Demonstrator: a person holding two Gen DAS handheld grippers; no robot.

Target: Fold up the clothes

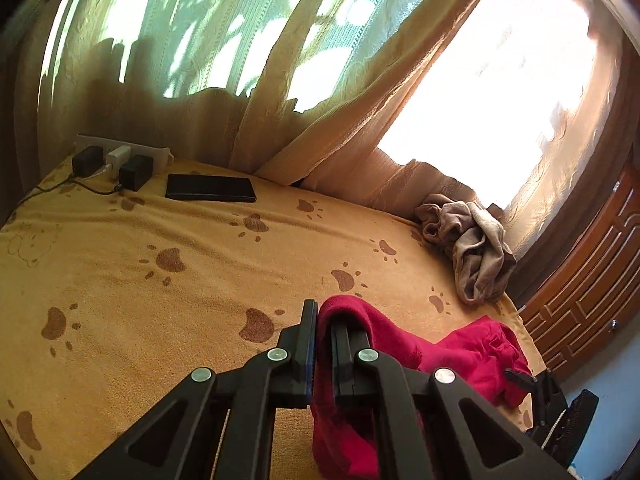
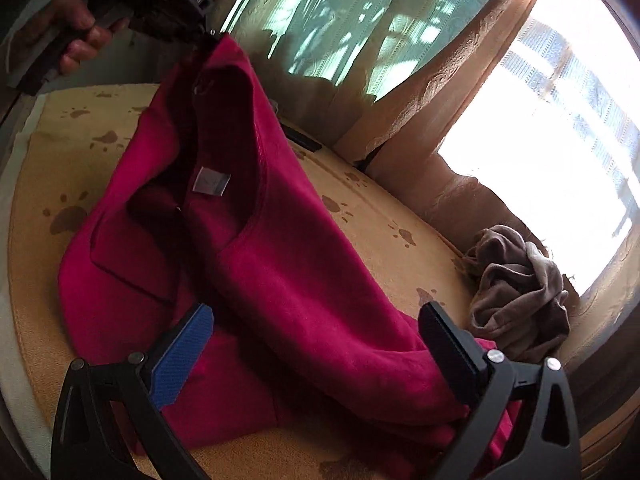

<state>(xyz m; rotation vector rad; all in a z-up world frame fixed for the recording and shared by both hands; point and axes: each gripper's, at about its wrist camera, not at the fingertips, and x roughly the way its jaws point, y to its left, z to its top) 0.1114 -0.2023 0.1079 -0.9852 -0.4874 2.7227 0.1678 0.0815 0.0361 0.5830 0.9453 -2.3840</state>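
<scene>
My left tongs [image 1: 322, 320] were pressed together on a fold of the red garment [image 2: 280, 272], pinching it near the neckline and holding that corner lifted off the bed [image 1: 140, 280]. In the right wrist view the cloth hung from those tongs at upper left [image 2: 212, 34], with my left hand [image 2: 76, 32] wrapped round the grip behind them. From there the garment sloped down to the bedspread, neck opening wide, a small white label [image 2: 212, 180] showing inside the collar.

My right tongs [image 2: 316, 332] were spread wide, blue pad on 1 side, black pad on the other, with the lower part of the red garment lying between them. Neither pad pressed on the cloth. I could not tell whether the pads brushed it.

The rest of the garment lay bunched on the yellow bedspread with brown paw prints. A crumpled beige garment [image 1: 472, 248] sat apart from it, near the curtain [image 1: 320, 100] and the bright window. Far across the bed lay a black phone [image 1: 211, 188], and beside it a white power strip [image 1: 120, 156] with 3 plugs in it. A carved wooden panel [image 1: 592, 280] stood along the right edge of the left wrist view.
</scene>
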